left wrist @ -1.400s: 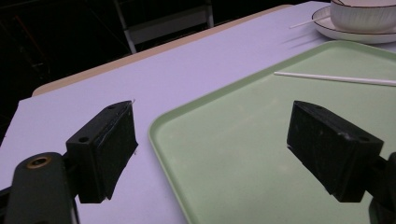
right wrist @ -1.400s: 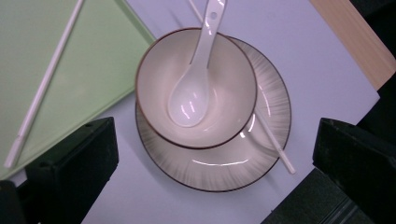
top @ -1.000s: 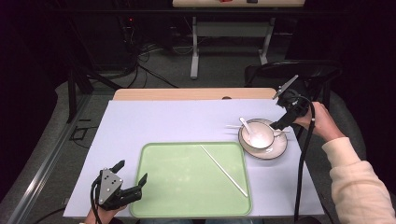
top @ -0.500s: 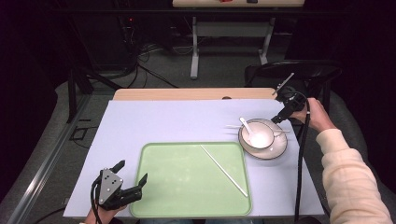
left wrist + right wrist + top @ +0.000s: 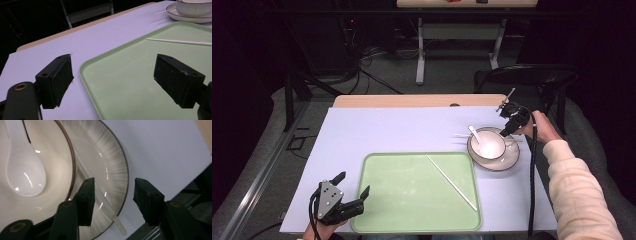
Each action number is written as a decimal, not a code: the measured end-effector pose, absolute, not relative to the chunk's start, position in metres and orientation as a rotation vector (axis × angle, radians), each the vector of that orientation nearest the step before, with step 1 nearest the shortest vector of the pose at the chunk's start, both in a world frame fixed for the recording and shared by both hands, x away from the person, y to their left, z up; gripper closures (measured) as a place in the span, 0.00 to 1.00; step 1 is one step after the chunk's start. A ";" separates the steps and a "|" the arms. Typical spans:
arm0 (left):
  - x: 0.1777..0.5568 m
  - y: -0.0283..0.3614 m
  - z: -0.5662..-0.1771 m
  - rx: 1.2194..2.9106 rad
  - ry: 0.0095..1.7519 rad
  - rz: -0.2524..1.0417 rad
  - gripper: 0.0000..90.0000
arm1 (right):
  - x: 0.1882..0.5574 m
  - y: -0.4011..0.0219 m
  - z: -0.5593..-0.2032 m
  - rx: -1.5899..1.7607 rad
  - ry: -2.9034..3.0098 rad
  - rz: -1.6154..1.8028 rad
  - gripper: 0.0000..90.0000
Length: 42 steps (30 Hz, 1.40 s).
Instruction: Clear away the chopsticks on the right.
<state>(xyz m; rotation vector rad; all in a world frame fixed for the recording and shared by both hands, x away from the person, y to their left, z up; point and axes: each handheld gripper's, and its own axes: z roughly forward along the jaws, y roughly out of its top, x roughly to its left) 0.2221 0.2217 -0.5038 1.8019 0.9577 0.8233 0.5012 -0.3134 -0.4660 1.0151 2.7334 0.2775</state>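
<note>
Right gripper (image 5: 113, 197): its jaws stand apart and grasp nothing; they hang over the far rim of the plate (image 5: 110, 165), just above a pale chopstick (image 5: 100, 195) that lies across that rim, one end poking past the edge.
Chopstick by the bowl: it rests on the plate beside the bowl (image 5: 50, 170), and seems to pass behind it; its other end shows on the mat to the left of the bowl in the high view.
Spoon (image 5: 23, 175): white, lying inside the bowl, handle toward the far side.
Left gripper (image 5: 113, 75): jaws released and wide, empty, held low over the near left corner of the green tray (image 5: 130, 82), well apart from the bowl.
Second chopstick (image 5: 452, 182): lies slantwise on the tray.
Tray and mat: the tray sits on a lilac mat (image 5: 387, 130), the plate just beside the tray's far right corner.
Progress: judging by the layout, one chopstick is on the tray and one is left; the grasp on it is not yet made, and bowl, plate and spoon remain off the tray.
</note>
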 end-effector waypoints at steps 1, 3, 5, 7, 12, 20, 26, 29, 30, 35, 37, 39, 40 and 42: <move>0.222 0.222 -0.504 1.798 0.958 0.825 0.17 | 0.503 -0.314 -0.468 0.979 2.746 0.289 0.61; 0.222 0.222 -0.504 1.803 0.959 0.824 0.17 | 0.503 -0.315 -0.470 0.973 2.759 0.280 0.64; 0.222 0.222 -0.504 1.803 0.957 0.822 0.17 | 0.503 -0.315 -0.473 1.007 2.753 0.301 0.67; 0.222 0.222 -0.504 1.804 0.957 0.821 0.17 | 0.505 -0.317 -0.475 0.994 2.768 0.316 0.69; 0.222 0.222 -0.504 1.799 0.959 0.824 0.17 | 0.506 -0.318 -0.478 0.994 2.796 0.320 0.72; 0.222 0.222 -0.504 1.798 0.959 0.821 0.17 | 0.504 -0.317 -0.496 0.979 2.847 0.287 0.79; 0.222 0.222 -0.504 1.798 0.959 0.823 0.17 | 0.503 -0.319 -0.497 0.959 2.863 0.289 0.84; 0.222 0.222 -0.504 1.800 0.958 0.823 0.17 | 0.500 -0.319 -0.499 0.950 2.866 0.285 0.88; 0.222 0.222 -0.504 1.800 0.958 0.823 0.17 | 0.498 -0.319 -0.500 0.974 2.865 0.296 0.89; 0.222 0.222 -0.504 1.802 0.957 0.824 0.17 | 0.494 -0.319 -0.501 0.960 2.855 0.304 0.91; 0.222 0.222 -0.504 1.802 0.956 0.823 0.17 | 0.492 -0.318 -0.501 0.978 2.851 0.305 0.93; 0.222 0.222 -0.504 1.801 0.957 0.824 0.17 | 0.491 -0.318 -0.501 0.996 2.839 0.311 0.93; 0.222 0.222 -0.504 1.799 0.958 0.824 0.17 | 0.491 -0.318 -0.501 0.996 2.839 0.311 0.93; 0.222 0.222 -0.504 1.797 0.960 0.824 0.17 | 0.489 -0.317 -0.501 1.026 2.823 0.317 0.93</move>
